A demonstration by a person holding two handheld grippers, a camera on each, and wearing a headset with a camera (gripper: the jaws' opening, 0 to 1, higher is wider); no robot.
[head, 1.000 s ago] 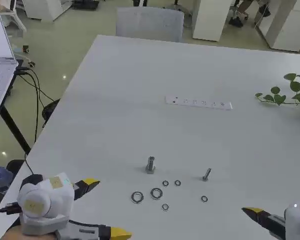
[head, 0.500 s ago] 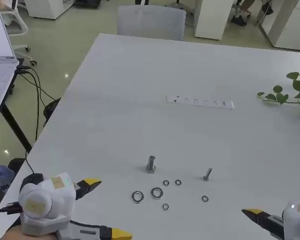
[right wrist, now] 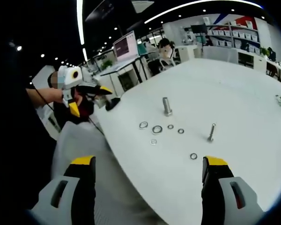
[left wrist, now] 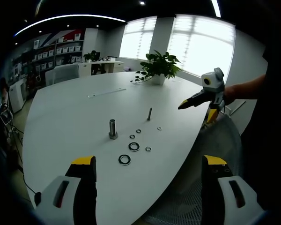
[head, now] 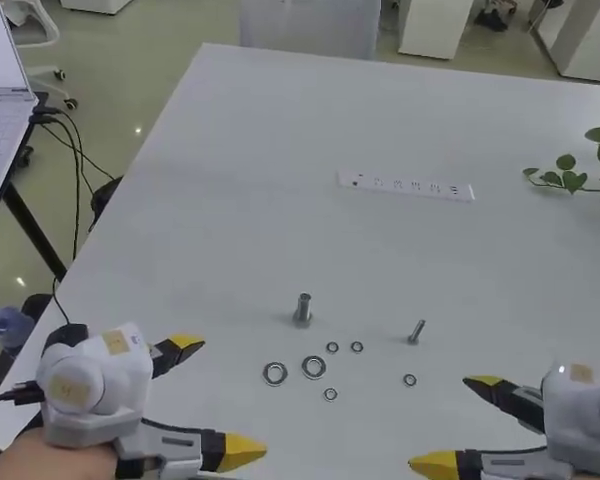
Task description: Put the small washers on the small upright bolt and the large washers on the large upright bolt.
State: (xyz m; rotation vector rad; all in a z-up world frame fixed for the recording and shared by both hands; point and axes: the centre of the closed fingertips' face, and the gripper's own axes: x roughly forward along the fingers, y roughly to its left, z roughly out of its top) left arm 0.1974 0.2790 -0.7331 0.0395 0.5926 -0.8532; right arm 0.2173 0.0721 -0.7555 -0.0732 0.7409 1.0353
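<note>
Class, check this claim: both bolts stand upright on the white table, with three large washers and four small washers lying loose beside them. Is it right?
Not quite. The head view shows two large washers, not three. The rest holds: the large bolt and small bolt stand upright on the white table, with four small washers loose beside them.

The left claw [left wrist: 149,161] hangs over the near edge of the white table [left wrist: 75,112], its 2 yellow-tipped jaws wide apart. Ahead stand a large bolt [left wrist: 113,129] and a small bolt [left wrist: 150,114], both upright. Between them lie 2 large washers [left wrist: 124,160] and 4 small washers [left wrist: 148,149]. The right claw [left wrist: 194,112] hovers at the table's right edge, jaws apart. A plant [left wrist: 159,65] stands at the far end.
</note>
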